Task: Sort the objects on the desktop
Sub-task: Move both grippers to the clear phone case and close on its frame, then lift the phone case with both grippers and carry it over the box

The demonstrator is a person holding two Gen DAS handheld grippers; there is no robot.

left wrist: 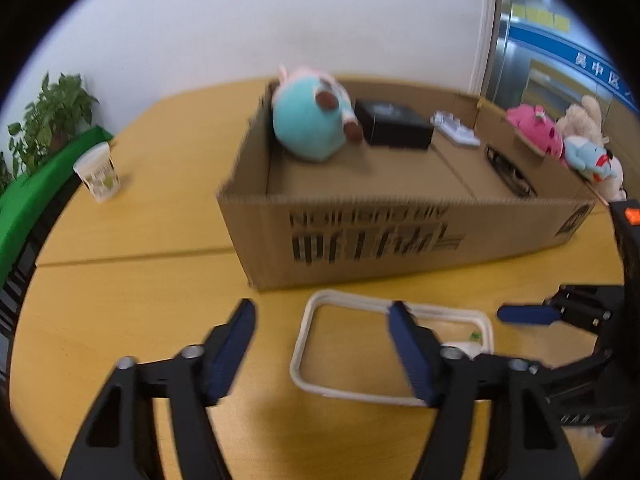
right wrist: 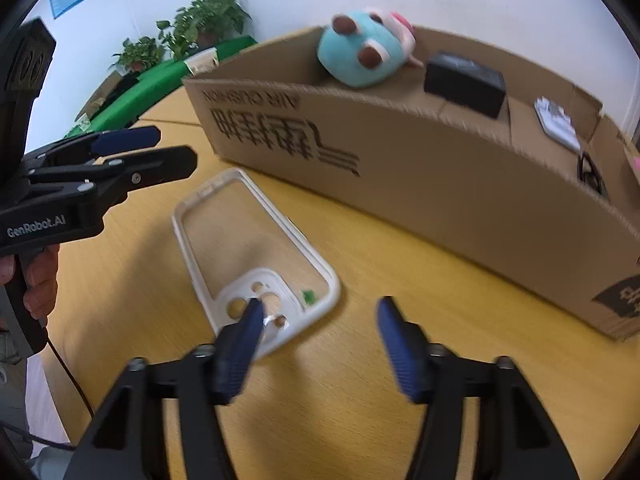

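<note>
A clear phone case (left wrist: 300, 340) with a white rim lies flat on the yellow table just in front of a cardboard box (left wrist: 400, 236). My left gripper (left wrist: 320, 314) hangs open over the case's left half; its right finger overlaps the far rim and its left finger is over bare table. My right gripper (right wrist: 320, 308) is open at the case's (right wrist: 272, 280) camera end, its left fingertip over the lens cut-outs and its right one off the case. Neither gripper holds anything. Each shows in the other's view: the right gripper (left wrist: 520, 314) and the left gripper (right wrist: 176, 148).
Inside the box lie a teal plush (left wrist: 312, 120), a black box (left wrist: 394, 124), a white flat item (left wrist: 456, 128) and a black object (left wrist: 508, 168). Pink and other plush toys (left wrist: 536, 132) sit behind its right end. A paper cup (left wrist: 98, 174) stands far left. Plants (right wrist: 200, 20) line the wall.
</note>
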